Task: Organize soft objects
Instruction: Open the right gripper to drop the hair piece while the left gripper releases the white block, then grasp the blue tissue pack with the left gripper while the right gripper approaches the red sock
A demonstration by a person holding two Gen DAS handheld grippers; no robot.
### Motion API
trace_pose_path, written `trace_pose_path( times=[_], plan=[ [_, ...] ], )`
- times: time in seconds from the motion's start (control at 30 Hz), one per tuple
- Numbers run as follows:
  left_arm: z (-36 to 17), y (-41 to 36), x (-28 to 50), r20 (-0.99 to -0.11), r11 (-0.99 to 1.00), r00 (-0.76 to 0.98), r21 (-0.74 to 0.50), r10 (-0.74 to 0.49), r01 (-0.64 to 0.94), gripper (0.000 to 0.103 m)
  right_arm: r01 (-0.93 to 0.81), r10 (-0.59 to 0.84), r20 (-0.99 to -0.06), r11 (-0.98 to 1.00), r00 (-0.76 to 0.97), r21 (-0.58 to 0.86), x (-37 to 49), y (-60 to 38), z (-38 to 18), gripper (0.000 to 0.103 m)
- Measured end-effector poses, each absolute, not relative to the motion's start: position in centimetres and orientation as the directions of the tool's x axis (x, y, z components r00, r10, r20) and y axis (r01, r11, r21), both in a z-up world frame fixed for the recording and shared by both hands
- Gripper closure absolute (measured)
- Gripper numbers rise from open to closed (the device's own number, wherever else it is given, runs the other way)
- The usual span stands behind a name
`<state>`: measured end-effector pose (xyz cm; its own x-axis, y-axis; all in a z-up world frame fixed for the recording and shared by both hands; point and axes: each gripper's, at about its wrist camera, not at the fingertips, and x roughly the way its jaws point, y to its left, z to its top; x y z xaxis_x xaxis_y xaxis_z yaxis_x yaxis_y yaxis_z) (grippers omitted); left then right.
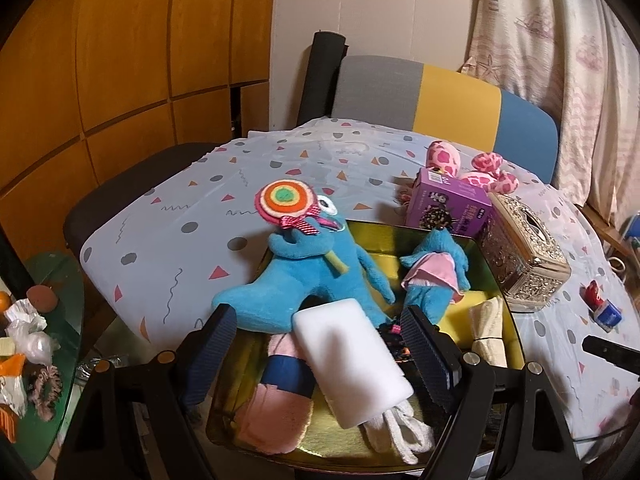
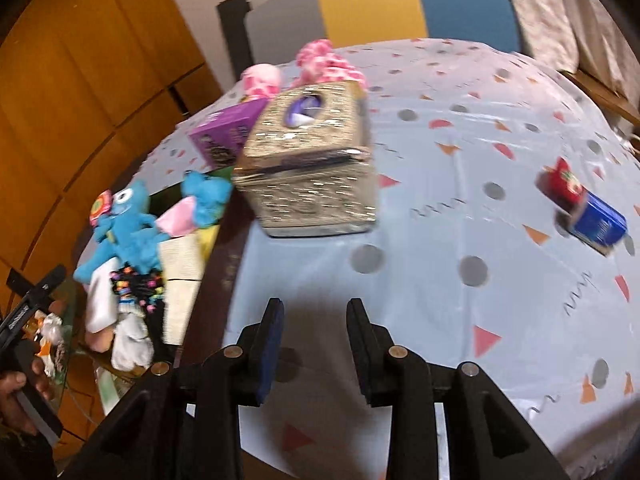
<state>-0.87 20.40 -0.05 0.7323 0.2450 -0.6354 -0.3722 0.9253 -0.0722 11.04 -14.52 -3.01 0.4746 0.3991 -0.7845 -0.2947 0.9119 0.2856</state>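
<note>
The white sponge block [image 1: 352, 354] lies light and squashy in the gold tray [image 1: 502, 280] between the left gripper's [image 1: 320, 352] spread fingers, best pinched across its long flat sides.

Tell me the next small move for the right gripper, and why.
Probably carry the right gripper toward the pink spotted plush behind the silver tissue box. Its jaws are apart with nothing between them, over bare tablecloth; that plush looks like the only soft item outside the gold tray.
</note>
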Motion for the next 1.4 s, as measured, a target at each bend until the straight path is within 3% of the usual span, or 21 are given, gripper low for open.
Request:
trace_pose_path(
  times=[0.47,0.87,1.1,1.4],
  plan=[
    [0.7,14.6,0.9,-0.639,0.978,0.758,-0.041,0.132,-0.206,0.018,-0.078,0.233,-0.768,0.969,0.597,0.233,13.5,-22.9,-1.5,0.071],
    [1.0,8.2,2.1,-0.649,1.0,0.761,-0.005,0.009,-0.016,0.018,0.203,-0.032,-0.72,0.967,0.693,0.153,15.4,-31.4,-0.7,0.07],
    [0.7,4.8,2.5,-0.663,0.996,0.747,0.022,-0.048,0.084,0.018,0.291,-0.016,-0.685,0.912,0.728,0.288,14.8,-34.7,-0.6,0.07],
    [0.0,0.8,4.0,-0.682,0.982,0.723,0.039,-0.11,0.186,0.018,0.297,-0.008,-0.666,0.899,0.746,0.322,14.4,-34.9,-0.4,0.07]
  ],
)
